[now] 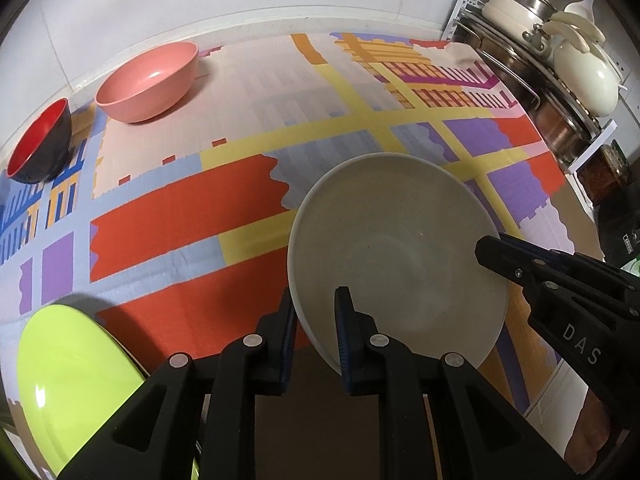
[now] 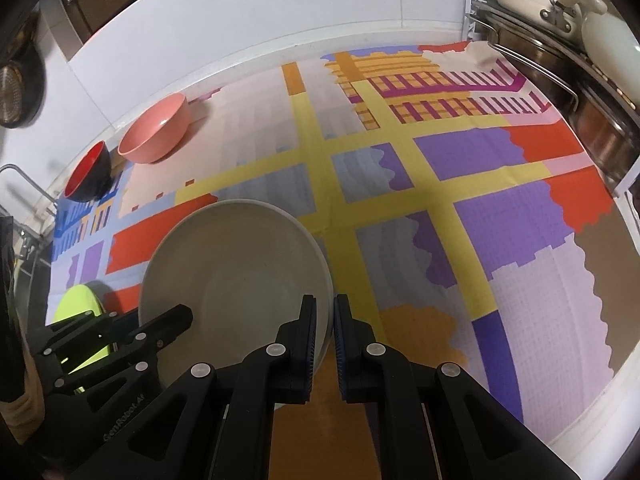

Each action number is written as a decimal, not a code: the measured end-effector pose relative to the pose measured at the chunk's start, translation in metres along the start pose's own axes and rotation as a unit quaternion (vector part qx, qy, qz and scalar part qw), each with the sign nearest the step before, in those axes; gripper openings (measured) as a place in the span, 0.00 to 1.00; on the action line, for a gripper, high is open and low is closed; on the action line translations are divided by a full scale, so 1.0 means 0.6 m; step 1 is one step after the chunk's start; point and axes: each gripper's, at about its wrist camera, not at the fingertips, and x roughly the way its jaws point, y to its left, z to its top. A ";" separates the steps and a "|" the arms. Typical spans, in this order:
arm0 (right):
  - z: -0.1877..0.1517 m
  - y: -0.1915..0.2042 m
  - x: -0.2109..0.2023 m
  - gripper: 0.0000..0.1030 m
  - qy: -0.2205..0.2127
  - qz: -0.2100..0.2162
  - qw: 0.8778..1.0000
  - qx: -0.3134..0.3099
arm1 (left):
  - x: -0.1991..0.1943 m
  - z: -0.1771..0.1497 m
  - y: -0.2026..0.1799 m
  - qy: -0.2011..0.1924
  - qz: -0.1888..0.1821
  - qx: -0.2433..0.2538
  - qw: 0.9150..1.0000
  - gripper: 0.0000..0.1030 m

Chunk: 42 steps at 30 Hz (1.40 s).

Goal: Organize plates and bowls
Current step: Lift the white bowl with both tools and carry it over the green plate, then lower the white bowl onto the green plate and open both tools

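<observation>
White tiled walls back a counter (image 2: pixel 256 60) spread with a patchwork-coloured cloth (image 1: pixel 180 208). Four dishes show: one large grey bowl (image 1: pixel 396 248), one pink bowl (image 1: pixel 148 82), one black bowl with a red inside (image 1: pixel 38 144) and one lime-green plate (image 1: pixel 72 376).

Both grippers hold the grey bowl near the front of the cloth, its far rim tipped up. The left gripper (image 1: pixel 316 312) comes in from the near side, its fingers pinching the bowl's left rim. The right gripper (image 2: pixel 325 320) grips the opposite rim, fingers nearly pressed together with the wall between them.

Pink and black bowls sit side by side at the far left corner, well apart from the grey one. The green plate lies at the near left, partly hidden behind the left gripper. A rack of steel and cream pots (image 1: pixel 560 64) stands at the far right edge.
</observation>
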 end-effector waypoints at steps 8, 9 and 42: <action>0.000 0.004 0.001 0.10 -0.001 -0.004 1.000 -0.007 | 0.005 -0.001 0.001 0.001 0.000 -0.003 1.000 0.18; 0.000 0.004 0.001 0.10 -0.001 -0.004 1.000 -0.007 | 0.004 -0.001 0.001 0.000 0.000 -0.003 1.000 0.18; 0.015 0.064 -0.064 0.28 -0.064 -0.001 0.997 -0.035 | -0.127 0.020 0.084 -0.111 0.038 -0.032 0.993 0.59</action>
